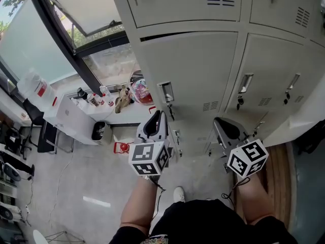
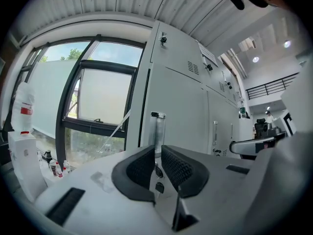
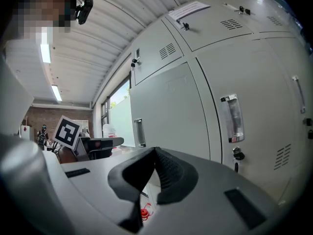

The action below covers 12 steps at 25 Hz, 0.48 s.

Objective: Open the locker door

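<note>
The grey locker door (image 1: 195,67) faces me, its recessed chrome handle (image 1: 166,92) on the left edge with a key lock (image 1: 170,109) just under it. My left gripper (image 1: 160,116) hovers just below that handle, jaws shut and empty. In the left gripper view the handle (image 2: 157,131) stands straight behind the closed left gripper (image 2: 158,152), not touching it. My right gripper (image 1: 220,122) is held lower right, in front of the neighbouring locker, also shut on nothing. The right gripper view shows the right gripper (image 3: 155,152) closed, with a handle (image 3: 234,116) to its right.
More lockers (image 1: 284,80) stand to the right and above. A window (image 1: 61,29) is on the left. Below it sits a white table (image 1: 71,118) with bottles and a water jug (image 1: 34,88). A red object (image 1: 123,147) lies on the floor.
</note>
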### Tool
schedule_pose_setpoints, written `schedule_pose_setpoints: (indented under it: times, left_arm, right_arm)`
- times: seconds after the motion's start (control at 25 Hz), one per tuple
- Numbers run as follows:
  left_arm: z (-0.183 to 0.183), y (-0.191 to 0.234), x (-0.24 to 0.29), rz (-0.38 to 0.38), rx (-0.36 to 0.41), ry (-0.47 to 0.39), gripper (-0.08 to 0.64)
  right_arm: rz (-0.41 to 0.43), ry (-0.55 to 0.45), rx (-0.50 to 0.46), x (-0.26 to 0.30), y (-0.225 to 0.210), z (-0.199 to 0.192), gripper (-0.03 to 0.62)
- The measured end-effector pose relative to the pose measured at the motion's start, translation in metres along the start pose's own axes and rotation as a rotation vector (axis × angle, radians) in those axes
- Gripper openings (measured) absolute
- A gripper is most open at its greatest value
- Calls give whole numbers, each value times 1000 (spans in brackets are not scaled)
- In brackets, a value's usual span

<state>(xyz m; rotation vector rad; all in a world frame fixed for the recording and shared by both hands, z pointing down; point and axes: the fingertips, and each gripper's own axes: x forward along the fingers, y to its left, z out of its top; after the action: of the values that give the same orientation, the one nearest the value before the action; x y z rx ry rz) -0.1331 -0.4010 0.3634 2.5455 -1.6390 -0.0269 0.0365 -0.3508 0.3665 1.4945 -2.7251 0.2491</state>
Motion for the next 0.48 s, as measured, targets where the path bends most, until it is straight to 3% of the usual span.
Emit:
schedule_pose_setpoints:
  times: [0.08, 0.16, 0.2, 0.48]
  left_arm:
    - [0, 5, 8, 2, 16, 6, 59]
    - [1, 9, 16, 7, 31, 8, 209]
    - [1, 11, 20, 7, 35, 7, 235]
    - [7, 14, 42, -14, 54, -7, 264]
  right_arm:
    - [-16, 0, -2, 3, -2, 1, 54]
    - [-28, 2, -3, 5, -4, 1, 54]
    - [-34, 3, -3, 7, -5, 1, 54]
    - [-81, 12, 6, 12, -16, 0, 54]
